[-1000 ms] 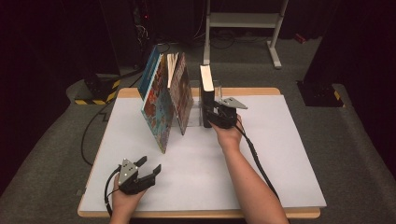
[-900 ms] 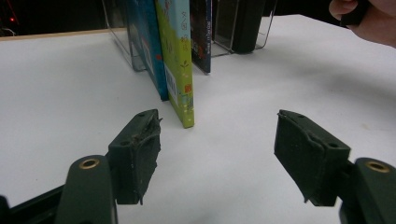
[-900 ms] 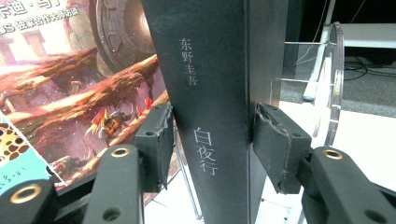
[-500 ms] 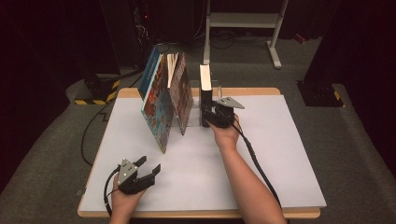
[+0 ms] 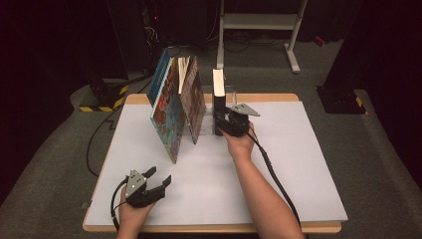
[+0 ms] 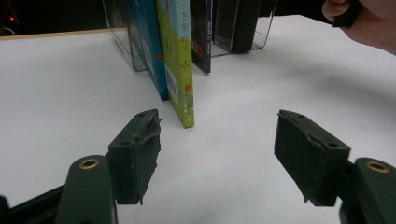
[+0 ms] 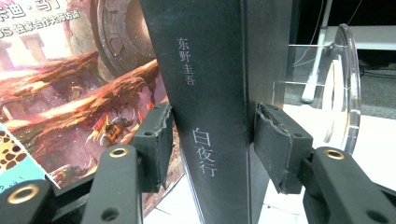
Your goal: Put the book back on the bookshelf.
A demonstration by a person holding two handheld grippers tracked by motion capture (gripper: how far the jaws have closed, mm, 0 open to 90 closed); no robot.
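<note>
A black hardback (image 5: 218, 92) stands upright at the right end of a clear acrylic bookstand (image 5: 208, 125). My right gripper (image 5: 225, 122) is at its near edge. In the right gripper view both pads press the black book's spine (image 7: 210, 93), one on each side, so my right gripper (image 7: 212, 140) is shut on it. Left of it, several colourful picture books (image 5: 171, 114) lean to the right. My left gripper (image 5: 158, 176) rests low near the table's front left, open. My left gripper (image 6: 217, 144) holds nothing and points at the green-edged book (image 6: 180, 70).
The white tabletop (image 5: 278, 164) has free room at the right and in front of the books. The stand's clear end wall (image 7: 343, 84) rises just right of the black book. A white metal frame (image 5: 259, 22) and floor cables lie beyond the table.
My right gripper has edged slightly left against the black book. The left gripper has stayed where it was.
</note>
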